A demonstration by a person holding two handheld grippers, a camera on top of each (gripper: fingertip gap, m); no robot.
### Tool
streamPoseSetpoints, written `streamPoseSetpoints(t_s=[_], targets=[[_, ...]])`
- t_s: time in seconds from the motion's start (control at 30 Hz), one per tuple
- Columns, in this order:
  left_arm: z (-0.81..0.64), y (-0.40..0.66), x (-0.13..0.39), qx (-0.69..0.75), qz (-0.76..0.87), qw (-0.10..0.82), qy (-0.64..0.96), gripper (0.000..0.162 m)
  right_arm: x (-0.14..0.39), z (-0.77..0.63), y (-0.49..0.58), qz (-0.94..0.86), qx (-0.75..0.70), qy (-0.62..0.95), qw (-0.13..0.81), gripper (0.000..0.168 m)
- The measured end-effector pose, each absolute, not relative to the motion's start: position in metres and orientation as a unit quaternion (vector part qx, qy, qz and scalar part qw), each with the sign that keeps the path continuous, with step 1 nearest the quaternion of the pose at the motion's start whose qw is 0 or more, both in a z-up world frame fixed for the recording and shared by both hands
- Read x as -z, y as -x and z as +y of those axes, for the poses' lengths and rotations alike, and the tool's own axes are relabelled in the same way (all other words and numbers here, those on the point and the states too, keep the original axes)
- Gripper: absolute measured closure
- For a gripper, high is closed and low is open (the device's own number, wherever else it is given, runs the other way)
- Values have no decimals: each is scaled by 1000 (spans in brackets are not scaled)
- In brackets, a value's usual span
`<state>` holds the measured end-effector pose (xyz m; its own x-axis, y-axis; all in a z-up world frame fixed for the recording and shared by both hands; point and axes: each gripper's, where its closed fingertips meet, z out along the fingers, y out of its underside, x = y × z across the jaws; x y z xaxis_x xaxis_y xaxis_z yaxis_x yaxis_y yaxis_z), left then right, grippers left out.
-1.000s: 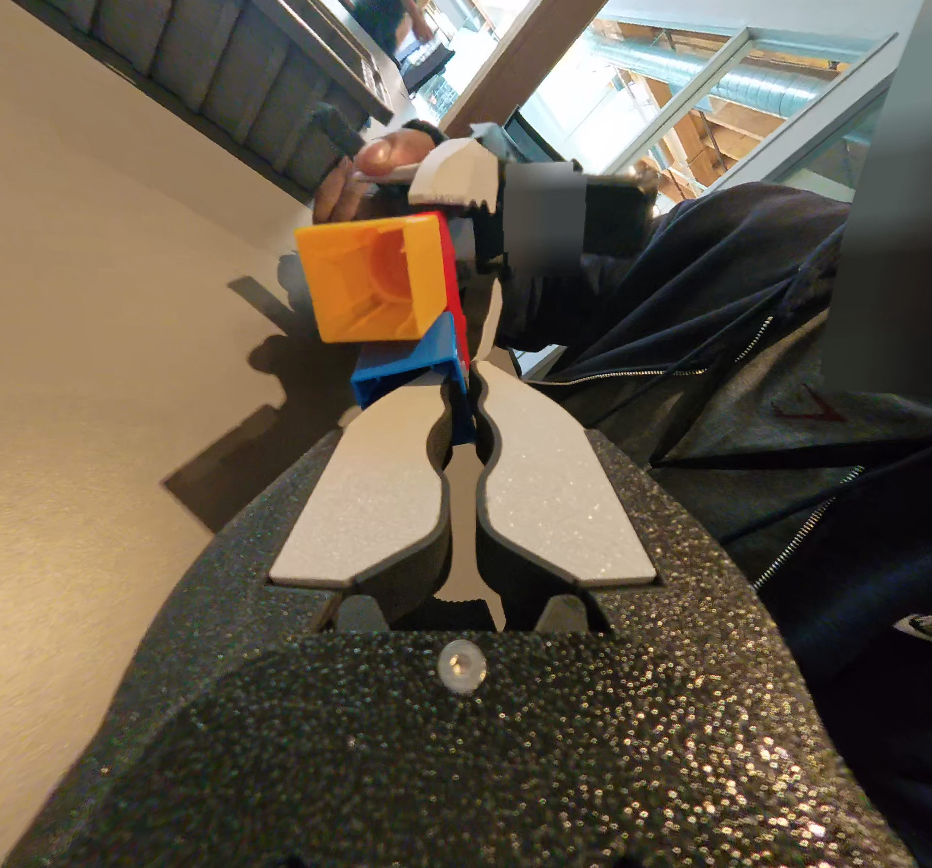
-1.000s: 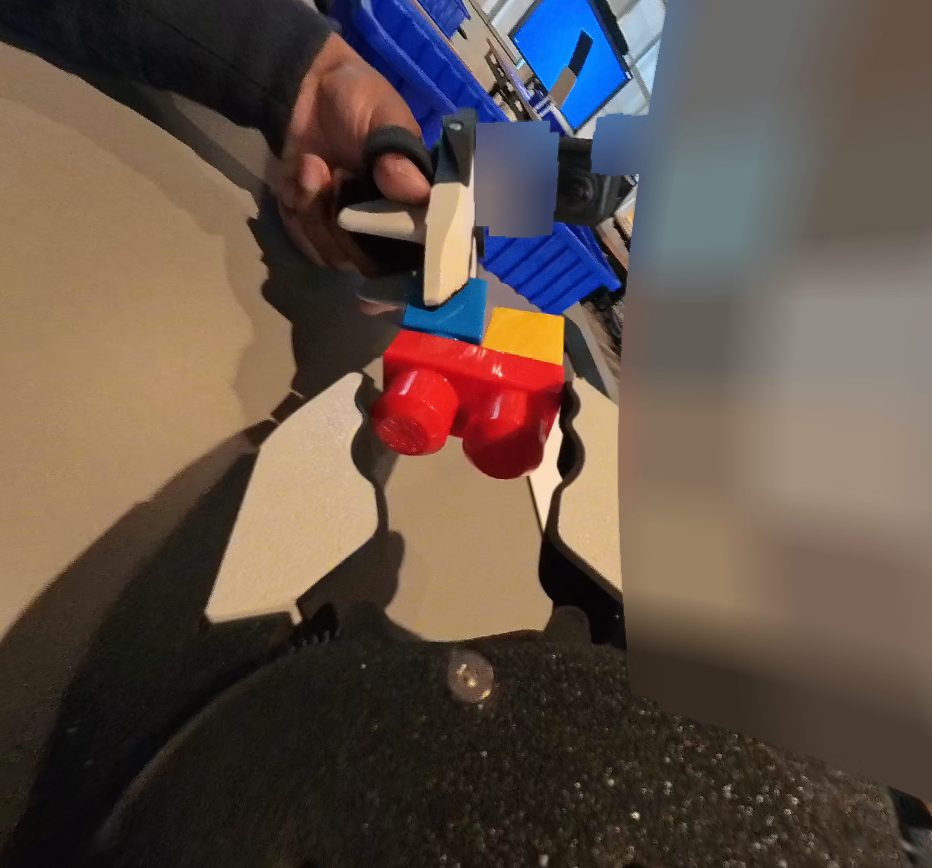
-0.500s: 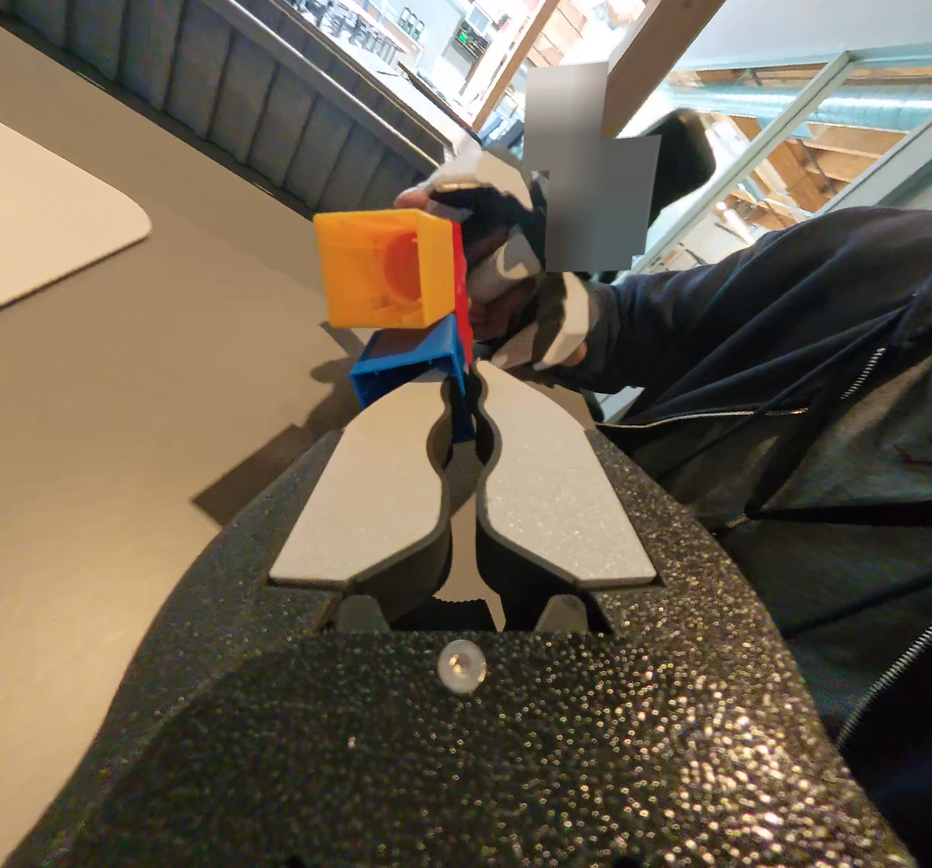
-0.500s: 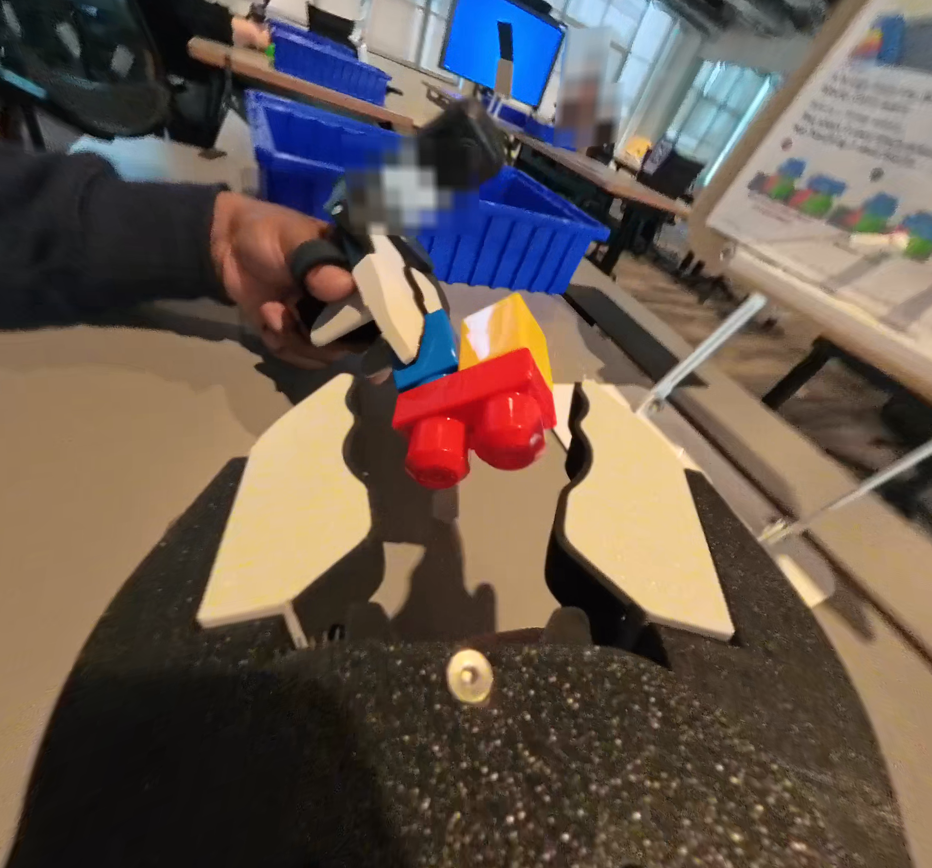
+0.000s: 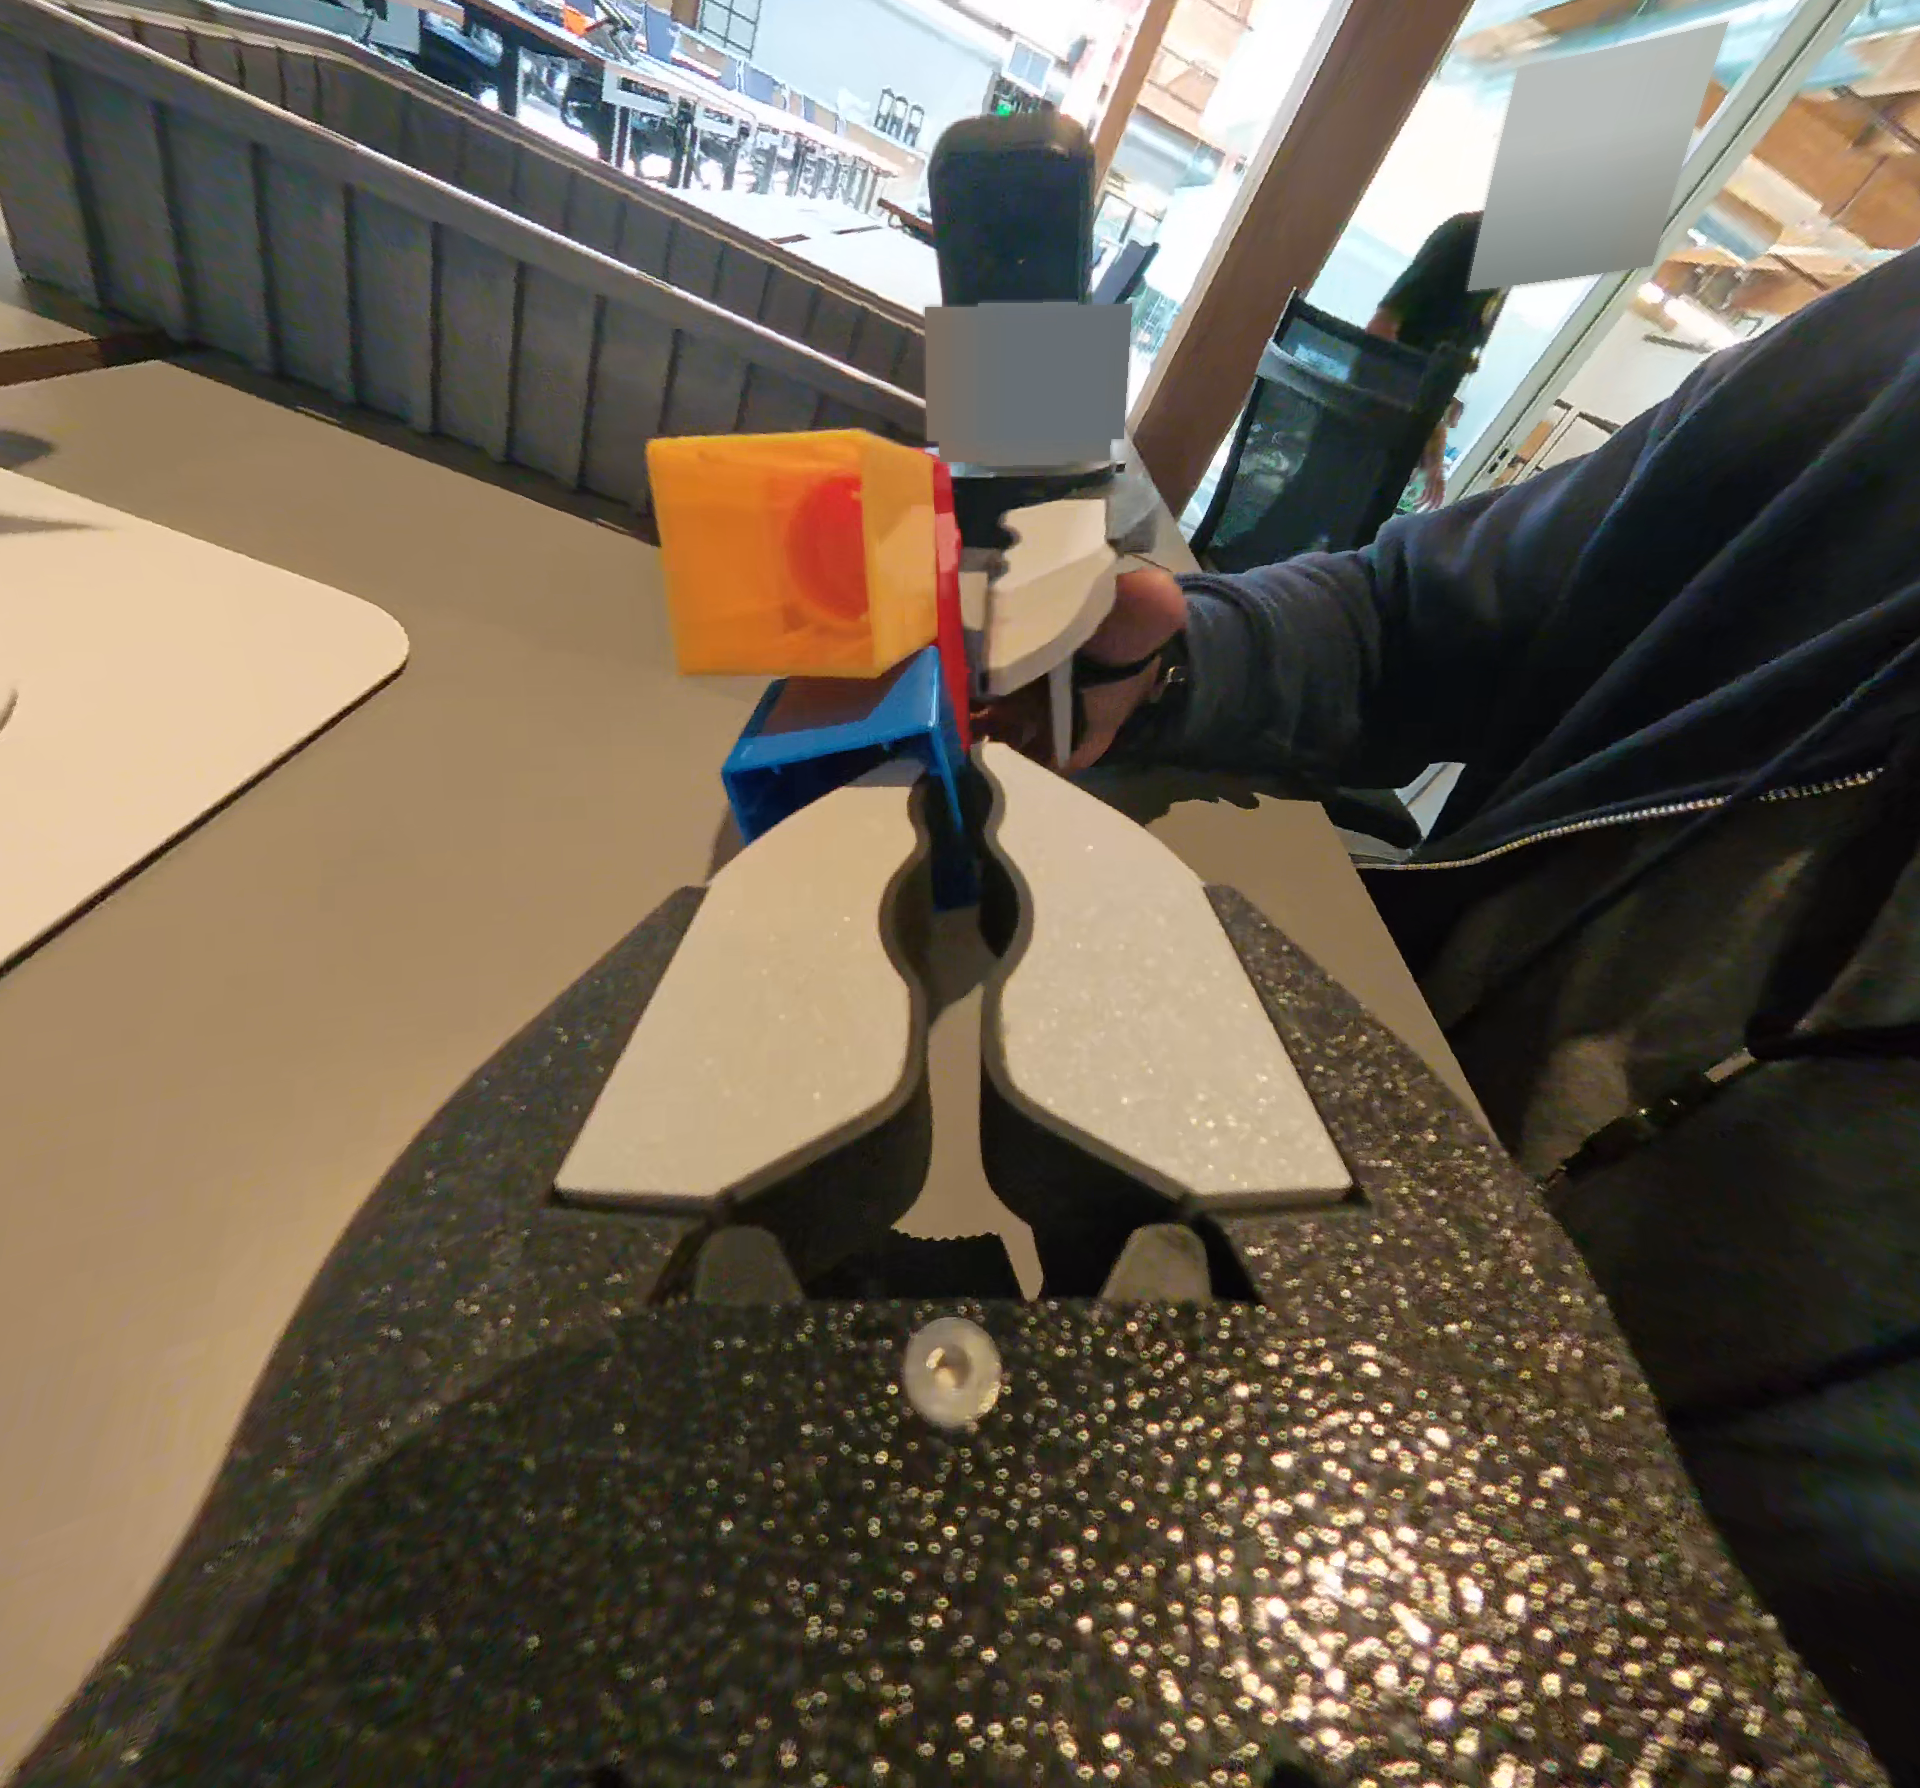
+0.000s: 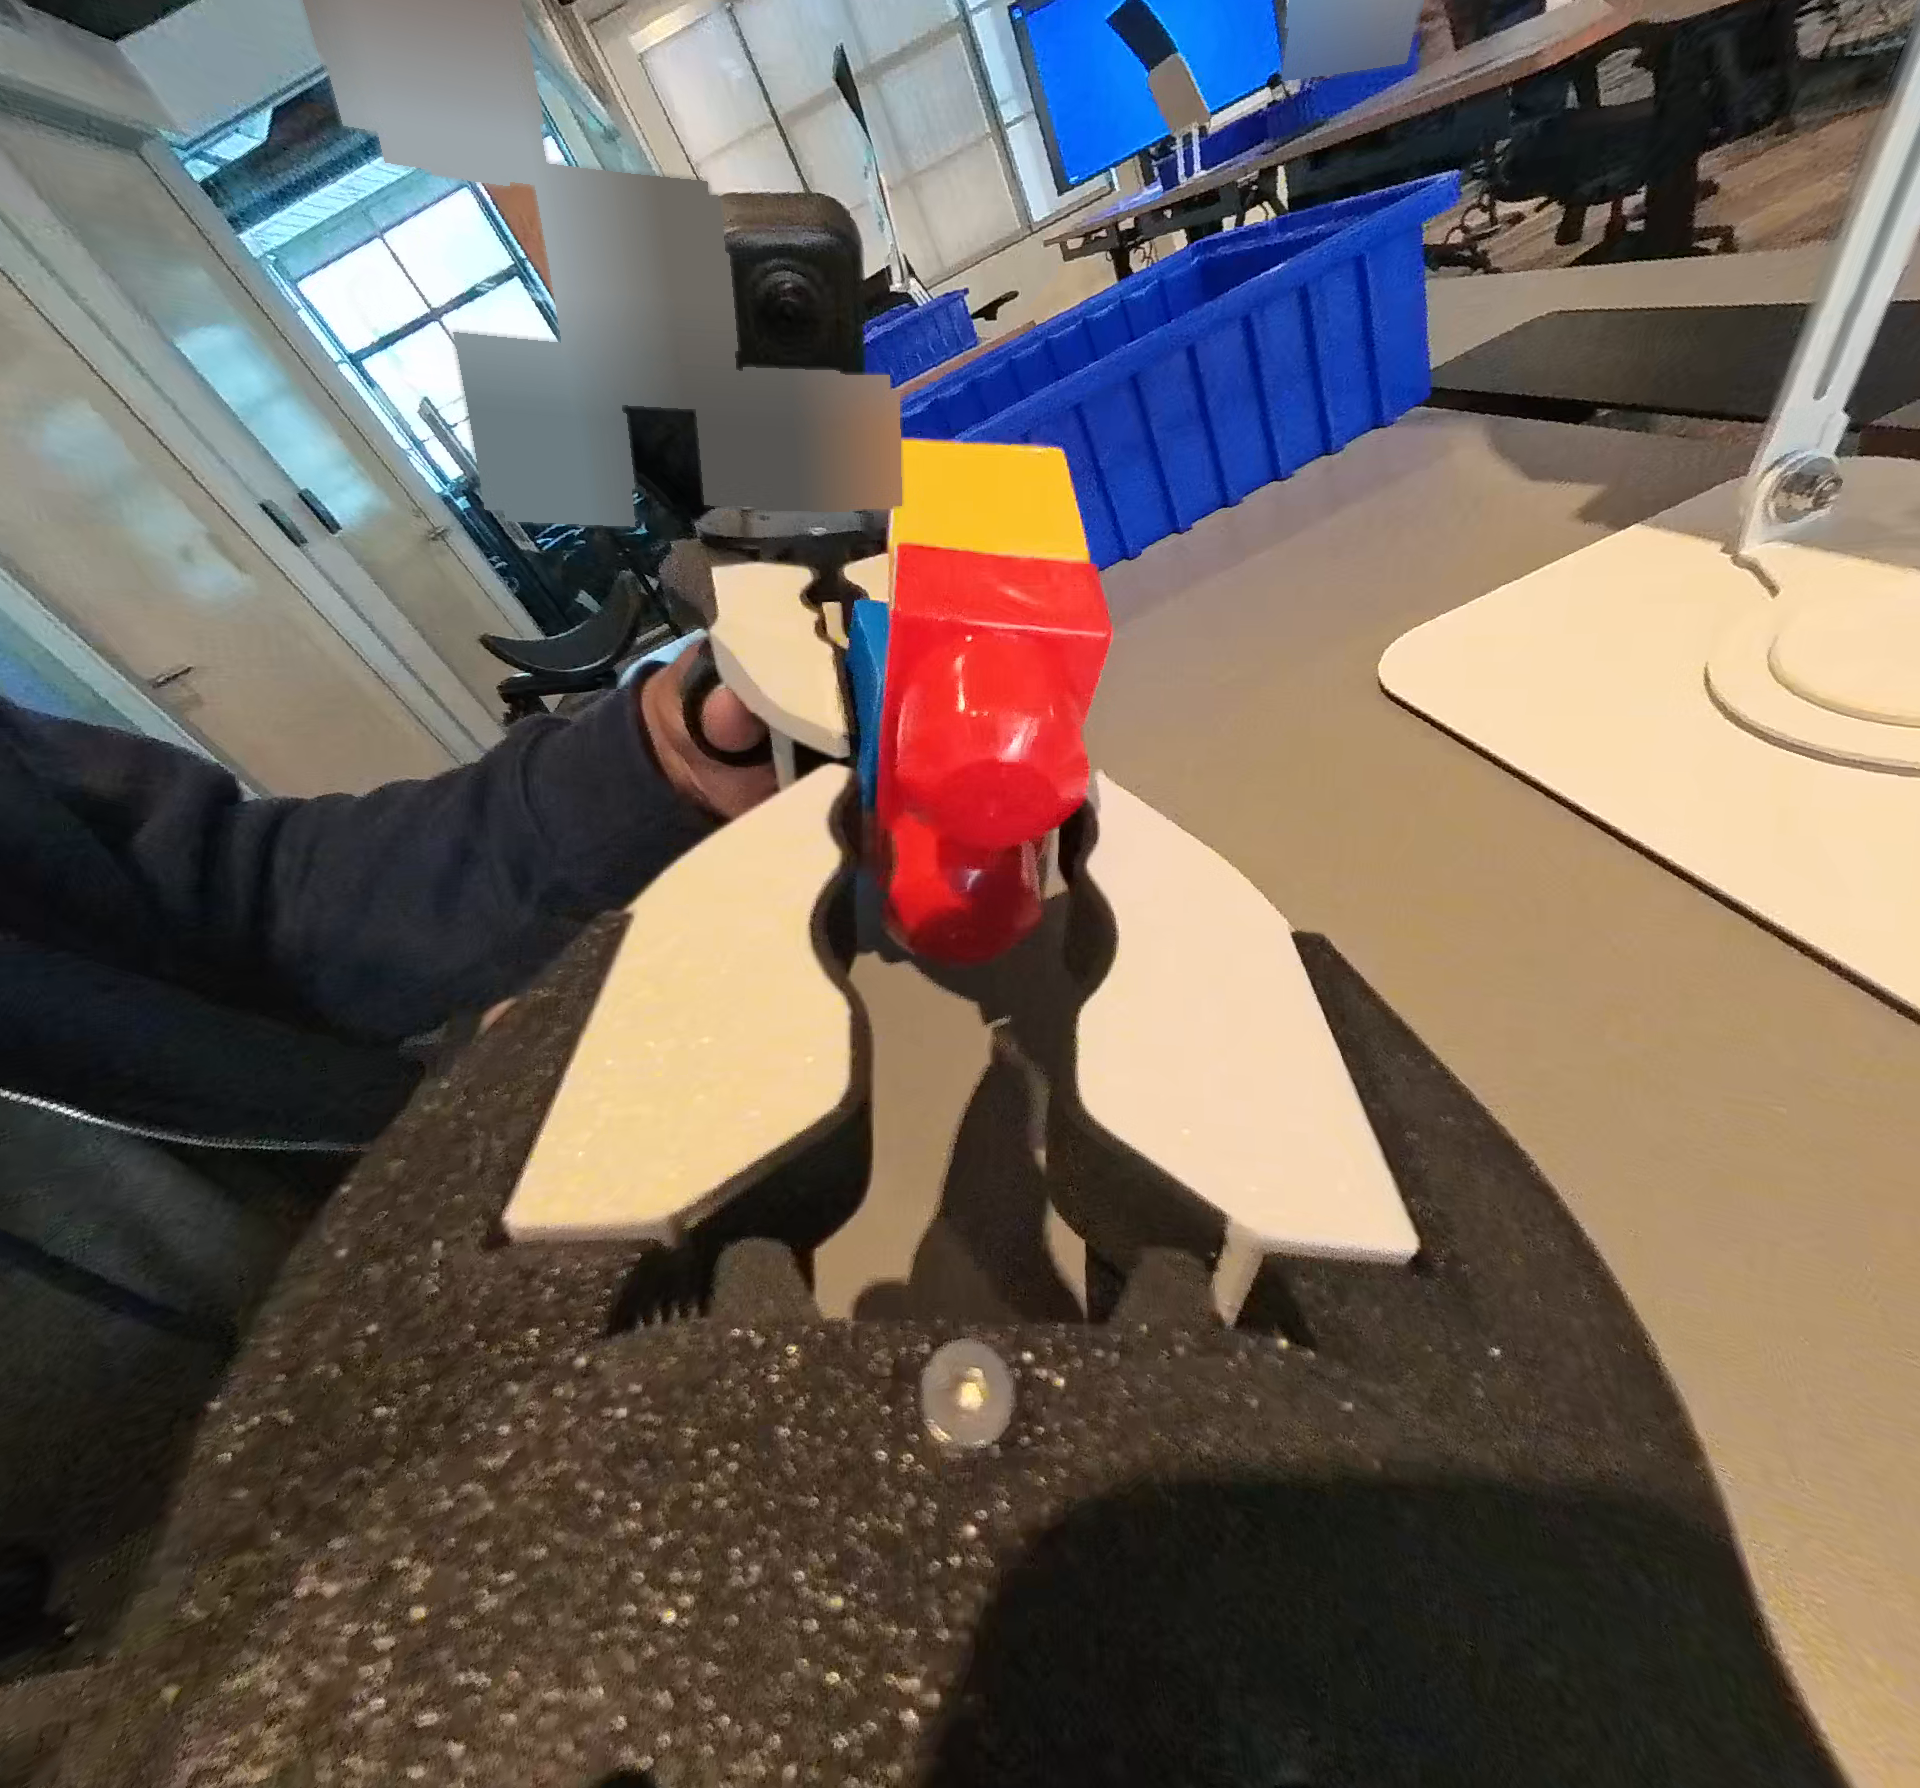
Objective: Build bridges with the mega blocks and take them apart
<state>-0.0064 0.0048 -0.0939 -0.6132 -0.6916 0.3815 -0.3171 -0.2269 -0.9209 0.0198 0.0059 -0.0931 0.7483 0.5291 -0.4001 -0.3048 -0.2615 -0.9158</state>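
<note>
A small bridge of three mega blocks is held in the air between my two grippers. It is a red two-stud block [image 6: 987, 658] with a yellow block [image 6: 987, 502] and a blue block [image 6: 868, 668] stuck to its underside. My left gripper [image 5: 951, 772] is shut on one wall of the blue block [image 5: 831, 751]. The yellow block [image 5: 769, 564] shows its hollow side, and the red block [image 5: 943, 575] is seen edge-on. My right gripper [image 6: 966, 803] is closed around the red block's studs. It also shows in the left wrist view [image 5: 1029, 595].
The grey table [image 5: 312, 907] lies below, with a white mat [image 5: 156, 658] on it. A white stand base [image 6: 1818, 658] sits on the mat. A grey padded divider [image 5: 416, 284] and blue bins [image 6: 1195, 388] stand behind. The person's dark sleeves are close by. Only a small space, under 4 cm, lies between the two pairs of fingers.
My right gripper has moved onto the bridge and its fingers have closed from wide open to around the red block. Both grippers have turned level. My left gripper stays shut on the blue block.
</note>
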Motion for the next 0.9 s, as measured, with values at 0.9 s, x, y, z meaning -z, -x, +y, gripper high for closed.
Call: streamPoseSetpoints(t_s=[0.9], targets=[[-13,28,108,630,660,66,403,160,109,-7,6,-146,-410,740,513,133]])
